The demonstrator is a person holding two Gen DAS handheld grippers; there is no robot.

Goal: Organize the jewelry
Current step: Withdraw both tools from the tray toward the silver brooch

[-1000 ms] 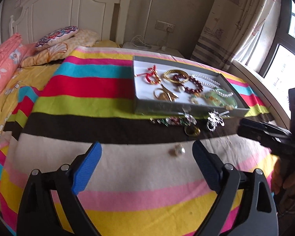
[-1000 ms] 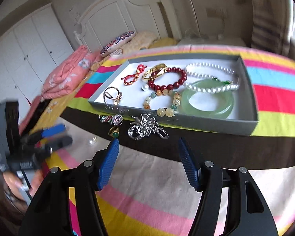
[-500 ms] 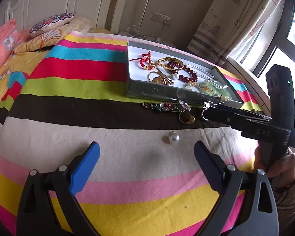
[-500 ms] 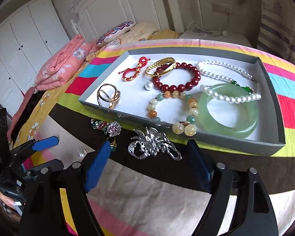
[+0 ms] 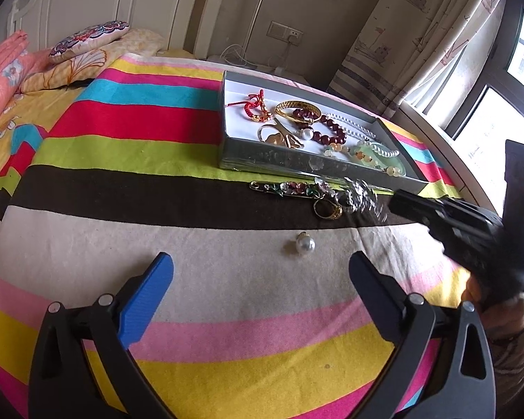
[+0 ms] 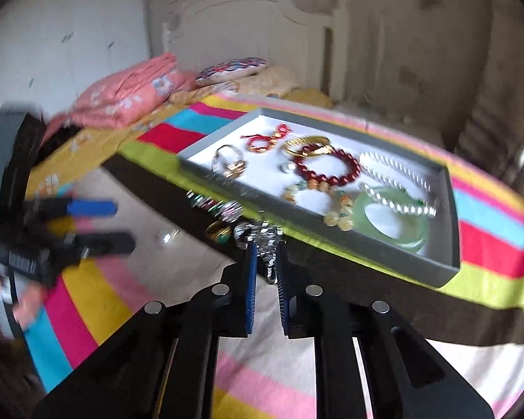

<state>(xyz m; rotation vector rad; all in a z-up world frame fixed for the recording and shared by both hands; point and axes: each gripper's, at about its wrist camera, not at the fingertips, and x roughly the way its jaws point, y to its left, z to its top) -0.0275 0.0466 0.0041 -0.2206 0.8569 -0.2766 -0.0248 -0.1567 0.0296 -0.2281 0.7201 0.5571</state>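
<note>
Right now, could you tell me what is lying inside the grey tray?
The grey tray holds a green bangle, dark red bead bracelet, pearl strand, gold bangle and red cord knot. Whatever lies beneath them is hidden.

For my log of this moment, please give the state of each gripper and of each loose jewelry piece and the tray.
Right gripper: shut on the silver brooch.
Left gripper: open, empty.
Grey tray: uncovered, holding jewelry.
White pearl: loose on blanket.
Gold ring: on blanket, outside tray.
Long jewelled pin: on blanket, outside tray.

right claw point(image 6: 264, 244) now clamped on silver brooch point(image 6: 267, 235)
</note>
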